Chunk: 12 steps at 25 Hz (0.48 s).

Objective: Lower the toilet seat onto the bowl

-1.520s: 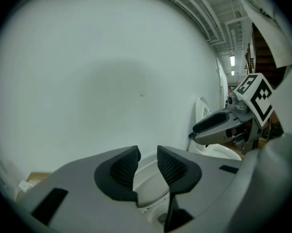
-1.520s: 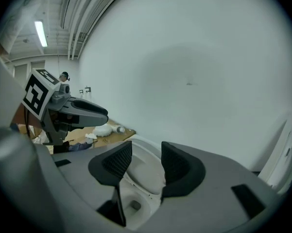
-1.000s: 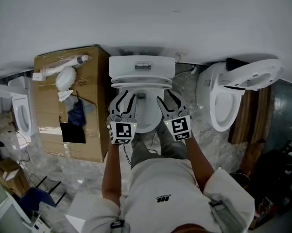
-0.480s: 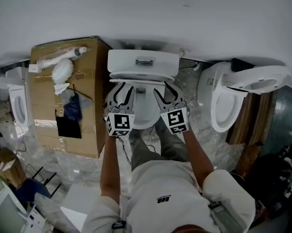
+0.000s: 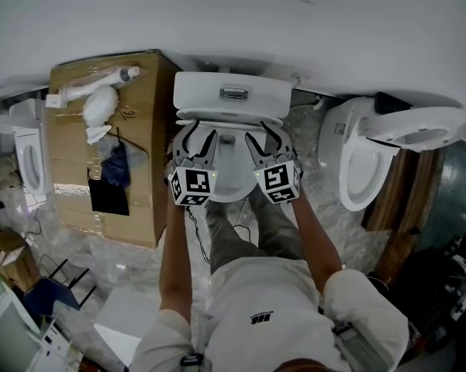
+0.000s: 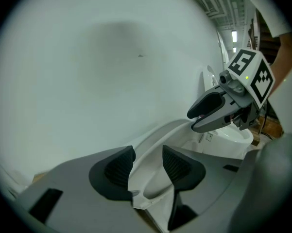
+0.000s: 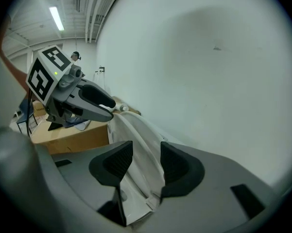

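The white toilet stands against the wall, its tank at the back. Its seat is raised, leaning toward the tank. My left gripper straddles the seat's left rim. Its jaws are opening, and the rim sits between the pads without being pressed. My right gripper straddles the right rim the same way, jaws apart and the rim loose in the gap. Each gripper shows in the other's view: the right gripper and the left gripper.
A large cardboard box with bags and a tube on top stands left of the toilet. A second toilet with its seat up is at the right. The person's legs stand right in front of the bowl.
Both grippers have shifted slightly closer to the tank along the raised seat. The camera view has drifted a little. The seat still stands upright.
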{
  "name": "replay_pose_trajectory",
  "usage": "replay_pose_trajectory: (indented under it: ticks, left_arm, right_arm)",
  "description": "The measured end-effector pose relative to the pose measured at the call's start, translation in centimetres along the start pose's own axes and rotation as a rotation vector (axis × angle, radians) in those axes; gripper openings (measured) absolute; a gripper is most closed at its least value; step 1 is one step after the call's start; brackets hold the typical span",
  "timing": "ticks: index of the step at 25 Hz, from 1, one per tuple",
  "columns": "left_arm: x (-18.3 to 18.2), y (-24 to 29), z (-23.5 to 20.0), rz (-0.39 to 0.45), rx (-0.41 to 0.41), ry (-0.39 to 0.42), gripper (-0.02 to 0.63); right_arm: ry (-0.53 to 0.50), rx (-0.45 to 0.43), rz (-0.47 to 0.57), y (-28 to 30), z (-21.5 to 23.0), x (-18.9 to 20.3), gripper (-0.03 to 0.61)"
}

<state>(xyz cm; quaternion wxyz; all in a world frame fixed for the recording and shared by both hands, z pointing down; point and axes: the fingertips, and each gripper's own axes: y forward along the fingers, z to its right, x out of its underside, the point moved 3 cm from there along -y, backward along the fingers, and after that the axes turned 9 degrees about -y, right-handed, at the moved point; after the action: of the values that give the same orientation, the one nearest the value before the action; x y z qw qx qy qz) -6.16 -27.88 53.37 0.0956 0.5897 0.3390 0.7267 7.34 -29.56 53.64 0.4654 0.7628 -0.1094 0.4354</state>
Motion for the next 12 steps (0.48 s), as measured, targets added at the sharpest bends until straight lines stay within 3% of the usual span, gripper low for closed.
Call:
replay_pose_trajectory:
  ticks: [3,8,12]
  left_arm:
    - [0.2,0.1,-0.3,0.002,-0.010,-0.008,0.206]
    - [0.9,0.1,-0.4,-0.010,-0.010,-0.012,0.204]
    - [1.2,0.0,-0.1,-0.014,-0.005,-0.006,0.204]
  right_arm:
    - [0.002,0.005,-0.012,0.5,-0.2,0.4,0.181]
    - [0.041,0.038,-0.008,0.6,-0.2,0.8,0.118]
    - [0.045,0.045,-0.009,0.2,-0.5,0.8,0.119]
